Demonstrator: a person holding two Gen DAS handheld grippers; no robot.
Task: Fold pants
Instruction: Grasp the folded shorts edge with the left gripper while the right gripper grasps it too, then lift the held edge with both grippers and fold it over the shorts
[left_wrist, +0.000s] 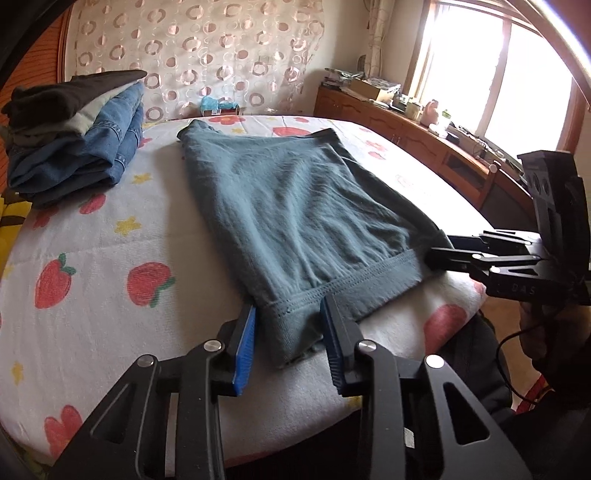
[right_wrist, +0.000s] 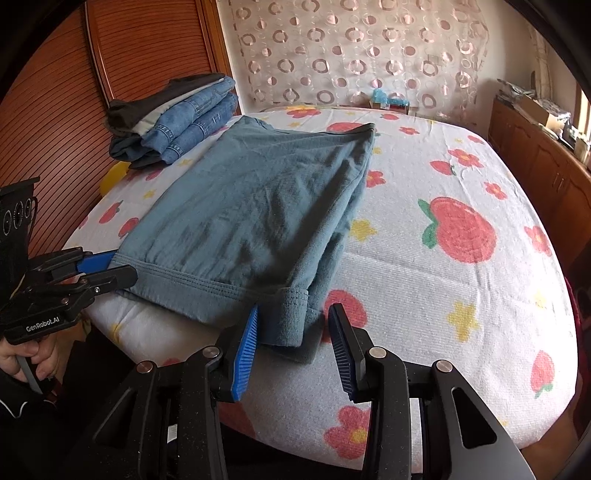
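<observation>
Grey-blue pants (left_wrist: 291, 206) lie folded flat on the flowered table cover, cuffs toward me; they also show in the right wrist view (right_wrist: 251, 214). My left gripper (left_wrist: 290, 314) is open, its blue pads on either side of the near left cuff corner. It shows from the side in the right wrist view (right_wrist: 122, 266). My right gripper (right_wrist: 293, 317) is open around the near right cuff corner. It shows at the right in the left wrist view (left_wrist: 439, 249), at the cuff's right edge.
A stack of folded jeans and dark clothes (left_wrist: 74, 136) sits at the table's far left. A wooden sideboard (left_wrist: 424, 136) with clutter runs under the window on the right. The table's (right_wrist: 461, 258) right half carries only the flowered cover.
</observation>
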